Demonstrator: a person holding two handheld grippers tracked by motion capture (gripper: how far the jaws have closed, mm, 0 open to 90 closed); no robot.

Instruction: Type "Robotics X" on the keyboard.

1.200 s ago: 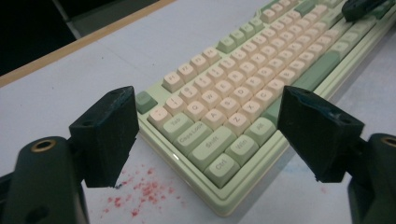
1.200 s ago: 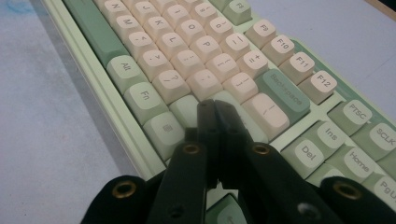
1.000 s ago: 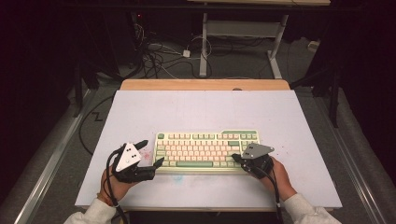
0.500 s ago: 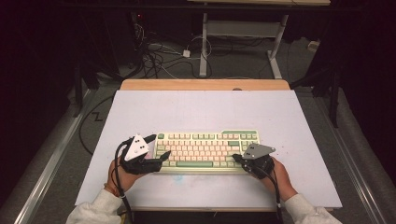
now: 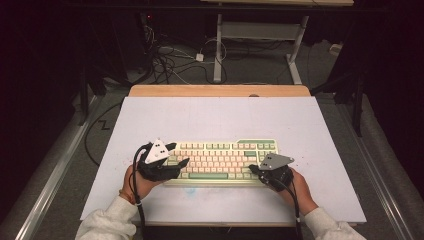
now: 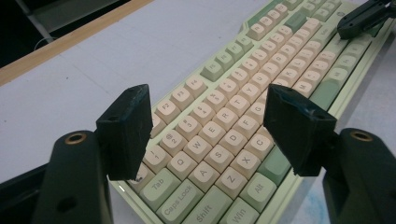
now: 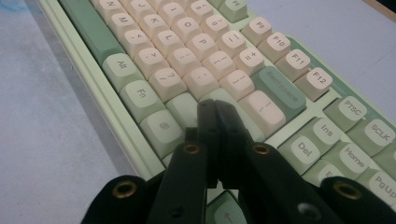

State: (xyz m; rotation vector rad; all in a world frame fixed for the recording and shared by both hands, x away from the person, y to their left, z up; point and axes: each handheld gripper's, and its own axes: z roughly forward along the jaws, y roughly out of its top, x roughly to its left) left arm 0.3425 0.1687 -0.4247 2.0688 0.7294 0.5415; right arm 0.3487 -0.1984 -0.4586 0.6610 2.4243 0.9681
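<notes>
A cream and green keyboard lies flat on the white table top, near its front edge. My left gripper hovers over the keyboard's left end, open, jaws spread wide above the letter keys with nothing between them. My right gripper sits at the keyboard's right front corner, shut, its two jaws pressed together with the tips resting at the green key by the Fn key. In the left gripper view the right gripper's tip shows far off over the right end of the keyboard.
A wooden strip runs along the table's far edge. Beyond it are cables on the floor and a white desk frame. Metal rails flank the table. The person's sleeves come in at the bottom.
My left gripper has moved right and forward, from beside the keyboard's left end to over its left keys. The right gripper has stayed in place.
</notes>
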